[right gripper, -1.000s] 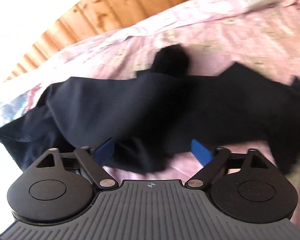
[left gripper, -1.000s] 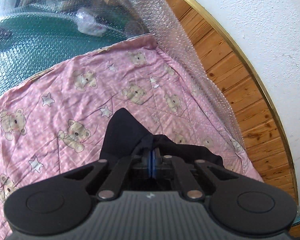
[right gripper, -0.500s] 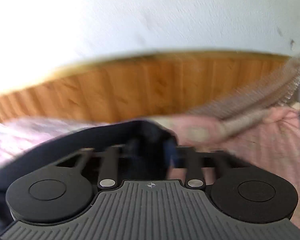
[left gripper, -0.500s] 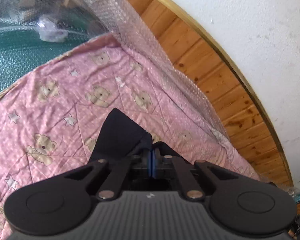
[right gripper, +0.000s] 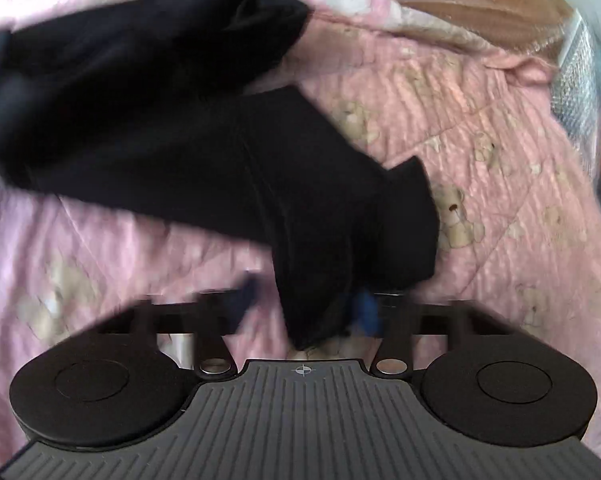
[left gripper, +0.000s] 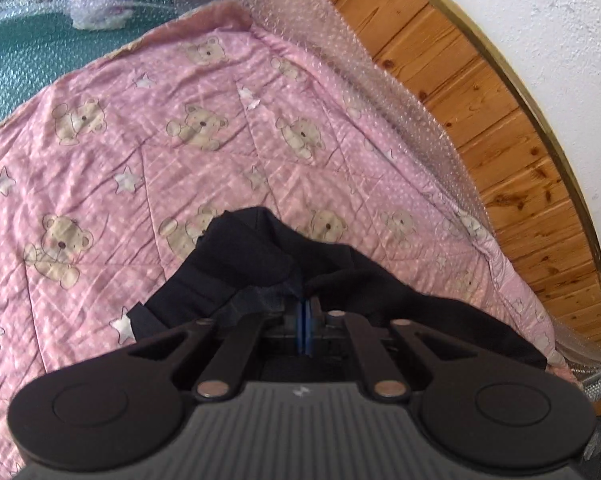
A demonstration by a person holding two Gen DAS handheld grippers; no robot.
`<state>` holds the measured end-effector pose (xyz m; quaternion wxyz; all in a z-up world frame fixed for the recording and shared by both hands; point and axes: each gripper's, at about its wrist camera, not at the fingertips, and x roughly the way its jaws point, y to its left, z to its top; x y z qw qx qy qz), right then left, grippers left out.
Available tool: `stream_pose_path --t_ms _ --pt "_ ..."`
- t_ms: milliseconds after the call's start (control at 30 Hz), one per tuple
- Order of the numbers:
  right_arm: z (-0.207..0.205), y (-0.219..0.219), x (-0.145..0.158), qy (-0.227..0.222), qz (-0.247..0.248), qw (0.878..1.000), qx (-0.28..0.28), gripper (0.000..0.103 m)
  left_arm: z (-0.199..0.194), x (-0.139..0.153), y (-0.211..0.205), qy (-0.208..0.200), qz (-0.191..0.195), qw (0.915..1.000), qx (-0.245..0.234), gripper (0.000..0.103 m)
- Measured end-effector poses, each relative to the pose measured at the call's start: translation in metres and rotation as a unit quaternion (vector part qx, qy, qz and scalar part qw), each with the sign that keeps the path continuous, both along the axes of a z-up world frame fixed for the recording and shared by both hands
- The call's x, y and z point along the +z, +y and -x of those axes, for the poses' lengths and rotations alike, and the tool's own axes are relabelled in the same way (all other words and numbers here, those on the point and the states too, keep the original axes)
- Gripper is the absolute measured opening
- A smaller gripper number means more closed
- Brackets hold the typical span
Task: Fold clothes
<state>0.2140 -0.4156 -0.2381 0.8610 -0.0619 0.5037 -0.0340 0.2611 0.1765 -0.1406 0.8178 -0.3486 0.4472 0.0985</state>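
Looking down past the left gripper (left gripper: 303, 314), I see its blue pads clenched together on a bunched fold of the black fabric garment (left gripper: 260, 264), which rises in a peak just beyond the tips and trails away to the near right. The right gripper (right gripper: 304, 304) points down at the same garment. Its view is blurred, but the jaws, which have just been closing, stand apart with a hanging end of the cloth between them. The cloth lies against the right pad and clear of the left one. From there the garment stretches to the far left as a long dark band over the pink quilted blanket with teddy bears and stars (left gripper: 140, 160).

The blanket is spread flat under everything. Beyond its far edge is a green surface under clear film (left gripper: 20, 60). A sheet of clear bubble wrap (left gripper: 340, 60) runs along the blanket's right edge, with orange-brown wooden wall panelling (left gripper: 480, 100) behind it. A thin brass-coloured strip (left gripper: 512, 80) tops the panelling, below a rough white plaster wall (left gripper: 540, 20).
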Motion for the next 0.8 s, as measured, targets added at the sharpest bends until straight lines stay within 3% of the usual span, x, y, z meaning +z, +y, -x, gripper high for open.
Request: stream_pose_path --t_ms 100,167,233,300,367,467,533,600,700,767,800 --pt "-0.004 -0.025 0.061 -0.066 -0.061 0.996 -0.027 0.000 -0.005 0.043 0.017 -0.056 -0.010 0.9982 0.021 0.001" --pt "0.001 -0.056 0.113 -0.122 -0.121 0.983 -0.061 0.000 -0.007 0.075 0.031 -0.092 -0.015 0.9952 0.029 0.001" --pt "0.016 -0.101 0.153 -0.181 -0.190 0.957 -0.120 0.000 -0.012 0.098 0.042 -0.120 -0.016 0.9921 0.032 0.002" --pt "0.028 -0.143 0.175 -0.219 -0.217 0.933 -0.183 0.000 -0.020 0.110 0.048 -0.132 -0.024 0.9903 0.036 0.002" --pt "0.028 -0.180 0.164 -0.210 -0.212 0.923 -0.242 0.000 -0.033 0.107 0.048 -0.124 -0.028 0.9912 0.035 0.002" --pt "0.019 -0.220 0.102 -0.122 -0.210 0.912 -0.331 0.000 -0.043 0.075 0.043 -0.068 -0.060 0.9956 0.019 0.002" --pt "0.026 -0.223 0.065 -0.075 -0.215 0.904 -0.361 0.002 -0.033 0.044 0.049 -0.031 -0.029 0.9989 0.021 0.002" --pt "0.042 -0.218 0.044 -0.065 -0.228 0.892 -0.384 0.012 -0.015 0.020 0.051 -0.008 -0.022 0.9995 0.021 0.002" --pt "0.062 -0.201 0.022 -0.051 -0.250 0.884 -0.391 0.023 0.011 -0.007 0.055 0.015 -0.002 0.9995 0.027 0.002" --pt "0.067 -0.190 0.011 -0.034 -0.269 0.883 -0.383 0.046 0.026 -0.019 0.059 0.021 0.017 0.9991 0.032 0.002" --pt "0.068 -0.184 0.008 -0.031 -0.285 0.881 -0.377 0.047 0.031 -0.023 0.061 0.023 0.025 0.9988 0.034 0.002"
